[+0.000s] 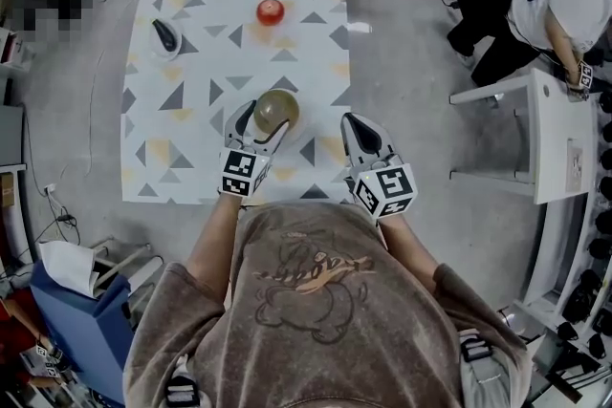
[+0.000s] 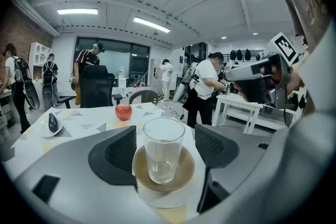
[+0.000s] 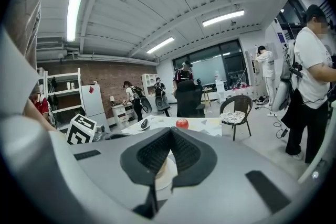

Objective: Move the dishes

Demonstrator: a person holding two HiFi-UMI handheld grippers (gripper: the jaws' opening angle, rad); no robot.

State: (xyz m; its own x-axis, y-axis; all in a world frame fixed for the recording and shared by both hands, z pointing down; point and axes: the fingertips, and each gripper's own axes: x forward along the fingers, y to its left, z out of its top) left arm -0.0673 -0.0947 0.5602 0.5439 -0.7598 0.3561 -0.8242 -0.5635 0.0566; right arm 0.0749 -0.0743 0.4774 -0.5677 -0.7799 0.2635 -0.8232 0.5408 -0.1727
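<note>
While the glass (image 2: 163, 157) stood upright on its brown saucer (image 2: 184, 174), itself on a white plate (image 2: 157, 201) at the middle of the table's (image 1: 191, 158) near edge, the left gripper (image 2: 167, 134) had its jaws spread wide to either side of it, gripping nothing. From where I stood, that stack looked like the weak point. Closing on the glass alone could lift it off the saucer, and a low, crooked squeeze might tip it or skid the plate off the table's near edge. The right gripper (image 3: 169, 139), over the table's near right edge, was pressed together and empty, so nothing steadied the plate. An apple (image 1: 270, 11) sat at the table's far side, well clear.
</note>
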